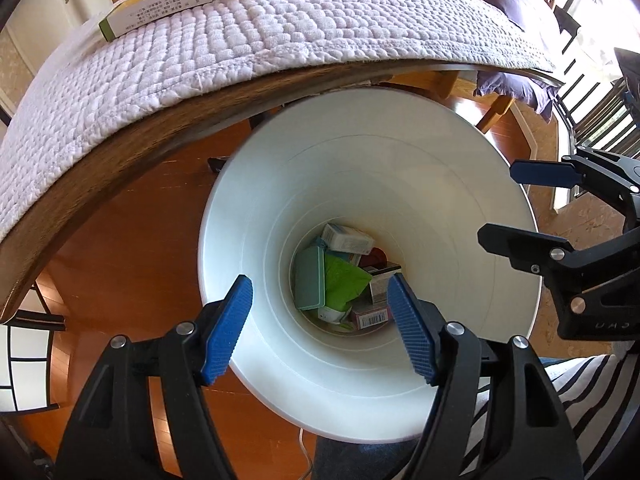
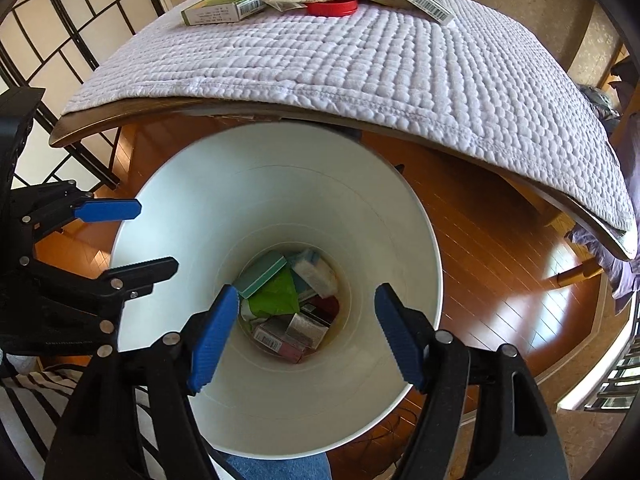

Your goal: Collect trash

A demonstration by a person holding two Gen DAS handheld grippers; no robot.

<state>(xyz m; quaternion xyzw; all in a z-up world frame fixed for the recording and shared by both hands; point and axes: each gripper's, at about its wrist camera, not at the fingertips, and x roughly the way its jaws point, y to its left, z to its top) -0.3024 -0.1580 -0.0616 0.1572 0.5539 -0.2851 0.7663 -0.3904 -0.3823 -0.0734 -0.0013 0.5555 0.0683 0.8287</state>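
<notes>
We list, largest first: 1 wooden table (image 1: pixel 132 128) under a quilted white cloth (image 2: pixel 360 64), its far end piled with uncollected packaging, including 1 green-and-white carton (image 2: pixel 220 10), 1 red round lid (image 2: pixel 332 8) and 1 barcoded box (image 2: pixel 428 2). Below the table's near edge, on a wooden floor (image 2: pixel 500 280), stands 1 white bin (image 1: pixel 440 184), holding the gathered trash at its bottom: 1 teal block (image 1: pixel 309 278), 1 lime-green wrapper (image 1: pixel 342 282), 1 white carton (image 1: pixel 346 238), 1 pink barcoded box (image 1: pixel 370 316) and others we cannot identify at this depth. Above the bin's mouth we hold 2 grippers side by side, the left gripper (image 1: pixel 320 326) and the right gripper (image 2: pixel 306 334), each pointing steeply down, each with jaws spread apart and nothing between the blue pads.
</notes>
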